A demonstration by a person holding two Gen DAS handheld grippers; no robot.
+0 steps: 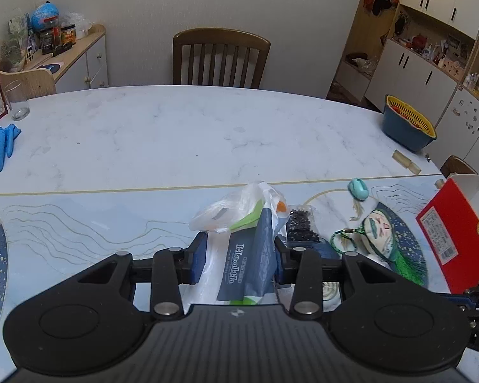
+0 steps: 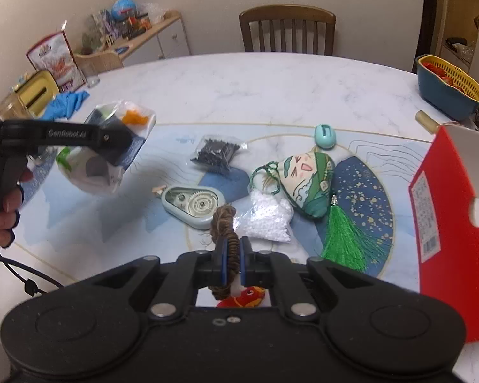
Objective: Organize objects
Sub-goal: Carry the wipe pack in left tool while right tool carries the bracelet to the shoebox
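White marble worktop (image 1: 175,134) fills both views, with a wooden chair (image 1: 220,57) at its far side and a patterned blue mat on the near part. Left tool (image 1: 238,255) is clenched on a clear plastic bag (image 1: 239,223) holding a blue "Health" packet, lifted off the worktop; from the right wrist view the same bag (image 2: 105,159) hangs in the air up and to the left of the right tool. Right tool (image 2: 235,255) grasps a brown braided hair tie (image 2: 223,223) between its blue pads, nearly shut on it. Ahead of the right tool lie a pale green tape dispenser (image 2: 191,204) and a bag of white beads (image 2: 268,217), touching a green face-printed sachet with a tassel (image 2: 306,182). Farther ahead sit a bag of dark screws (image 2: 217,153) and a small teal egg-shaped item (image 2: 325,135). An open red box (image 2: 444,223) stands to the right of the right tool, and a blue-and-yellow basket (image 2: 447,89) sits far right.
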